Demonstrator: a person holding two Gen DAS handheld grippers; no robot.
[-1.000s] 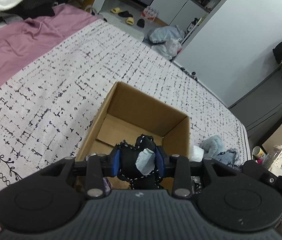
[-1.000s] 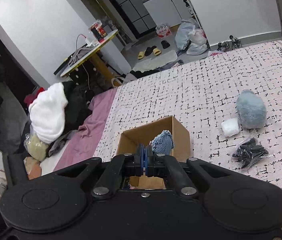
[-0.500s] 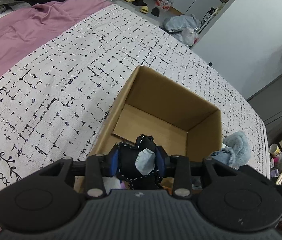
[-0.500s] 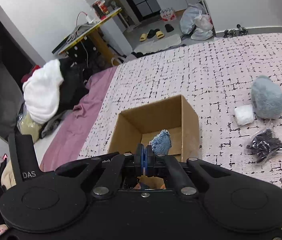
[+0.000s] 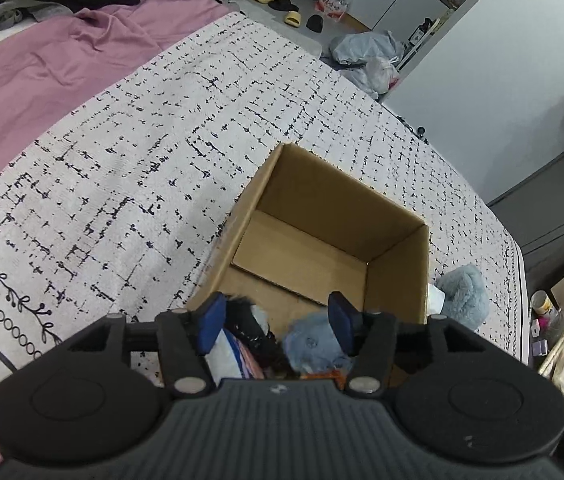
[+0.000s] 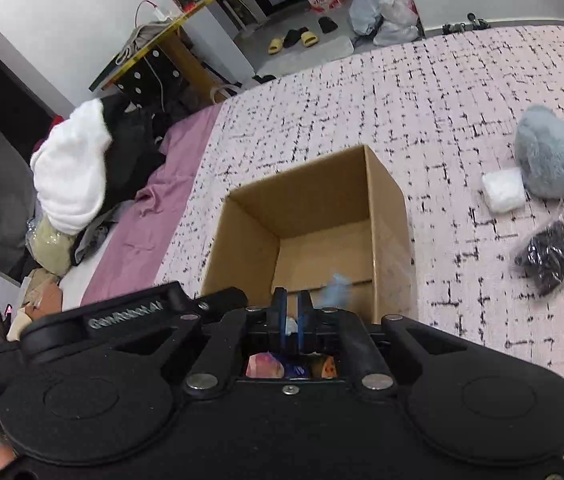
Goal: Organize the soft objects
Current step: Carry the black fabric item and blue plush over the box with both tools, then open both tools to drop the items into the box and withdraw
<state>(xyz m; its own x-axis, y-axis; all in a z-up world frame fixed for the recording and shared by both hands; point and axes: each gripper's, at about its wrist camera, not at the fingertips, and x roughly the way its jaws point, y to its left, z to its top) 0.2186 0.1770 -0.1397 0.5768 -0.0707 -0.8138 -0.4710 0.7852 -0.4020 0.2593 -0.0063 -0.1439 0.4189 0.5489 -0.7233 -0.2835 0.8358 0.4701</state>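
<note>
An open cardboard box [image 5: 398, 216] stands on the patterned bedspread; it also shows in the right wrist view [image 6: 386, 184]. My left gripper [image 5: 277, 320] is open over the box's near end, above a black soft toy [image 5: 249, 332] and a blue plush [image 5: 314, 346] lying inside. My right gripper [image 6: 292, 314] is slightly open, with a small gap between its blue pads. A blurred blue cloth [image 6: 336, 290] is just beyond its tips, inside the box. Several colourful soft items [image 6: 265, 366] lie below it.
A grey-blue plush [image 6: 550, 160], a white packet [image 6: 502, 190] and a bag of dark items [image 6: 554, 258] lie on the bed right of the box. A pink sheet [image 5: 41, 68] and a clothes pile [image 6: 77, 172] are on the left.
My left gripper has opened and let the black soft toy fall into the box. My right gripper has parted slightly and the blue cloth has slipped from its pads. Both moved closer over the box.
</note>
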